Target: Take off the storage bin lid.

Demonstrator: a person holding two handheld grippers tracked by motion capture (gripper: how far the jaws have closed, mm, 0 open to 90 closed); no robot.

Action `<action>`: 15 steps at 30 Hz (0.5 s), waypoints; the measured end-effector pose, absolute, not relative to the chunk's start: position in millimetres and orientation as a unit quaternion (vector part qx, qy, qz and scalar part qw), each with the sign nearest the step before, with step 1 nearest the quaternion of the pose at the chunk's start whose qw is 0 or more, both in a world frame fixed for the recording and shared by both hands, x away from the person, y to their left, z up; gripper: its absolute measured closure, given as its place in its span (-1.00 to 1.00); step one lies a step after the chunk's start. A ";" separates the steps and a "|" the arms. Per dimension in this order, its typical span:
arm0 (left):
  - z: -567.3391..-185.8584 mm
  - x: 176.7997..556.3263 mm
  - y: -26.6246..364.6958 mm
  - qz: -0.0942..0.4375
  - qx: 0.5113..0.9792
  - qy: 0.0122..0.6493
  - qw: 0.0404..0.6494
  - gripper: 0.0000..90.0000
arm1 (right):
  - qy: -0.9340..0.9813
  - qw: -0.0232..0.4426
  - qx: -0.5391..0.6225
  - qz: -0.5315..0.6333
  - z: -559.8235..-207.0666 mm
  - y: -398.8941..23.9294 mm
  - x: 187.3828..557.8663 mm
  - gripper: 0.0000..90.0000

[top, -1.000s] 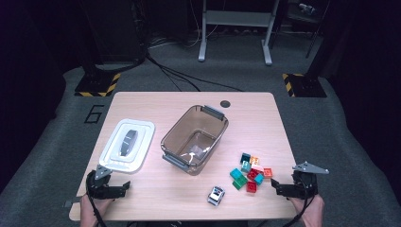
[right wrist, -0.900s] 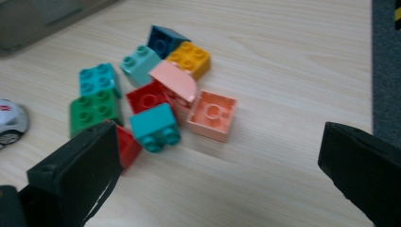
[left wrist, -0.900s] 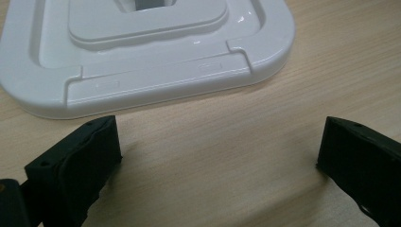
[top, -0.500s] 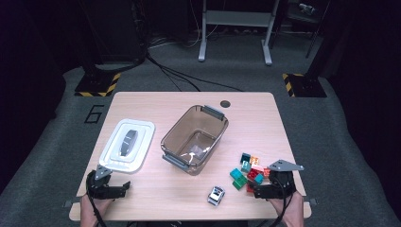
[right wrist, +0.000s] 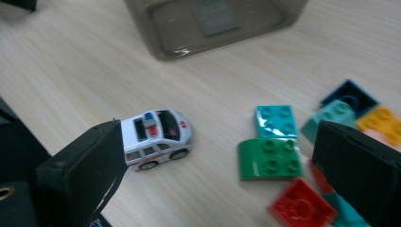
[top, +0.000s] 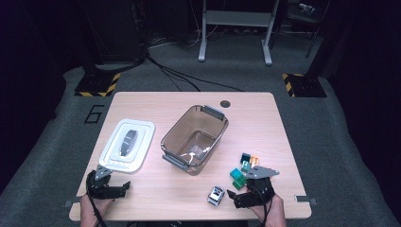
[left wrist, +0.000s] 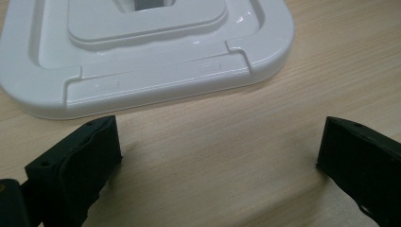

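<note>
None of the toys has gone into the clear brown plastic bin [top: 194, 140] at frame centre: it looks empty, its white lid [top: 127, 145] lies flat to its left, and the small white toy ambulance [top: 216, 195] and the heap of coloured building bricks [top: 243, 168] sit at lower right. The right gripper [top: 239, 198] hangs wide open beside the car, gripping nothing; the left gripper [top: 119, 190] rests open below the lid. Everything sits on a pale wooden table [top: 265, 123], on grey carpet in a dark room with cables.
</note>
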State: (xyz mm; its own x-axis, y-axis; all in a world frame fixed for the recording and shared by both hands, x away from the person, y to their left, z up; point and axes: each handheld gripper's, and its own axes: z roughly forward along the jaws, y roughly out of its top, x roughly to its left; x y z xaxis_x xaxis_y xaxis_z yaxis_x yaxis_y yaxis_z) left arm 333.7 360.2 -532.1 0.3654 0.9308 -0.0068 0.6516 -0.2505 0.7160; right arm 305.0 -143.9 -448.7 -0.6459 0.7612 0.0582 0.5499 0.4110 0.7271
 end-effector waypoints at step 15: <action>-532.3 334.1 360.4 0.219 0.761 0.518 0.324 -1.00 | 0.889 0.099 0.328 0.303 -504.2 -83.9 316.5 -0.84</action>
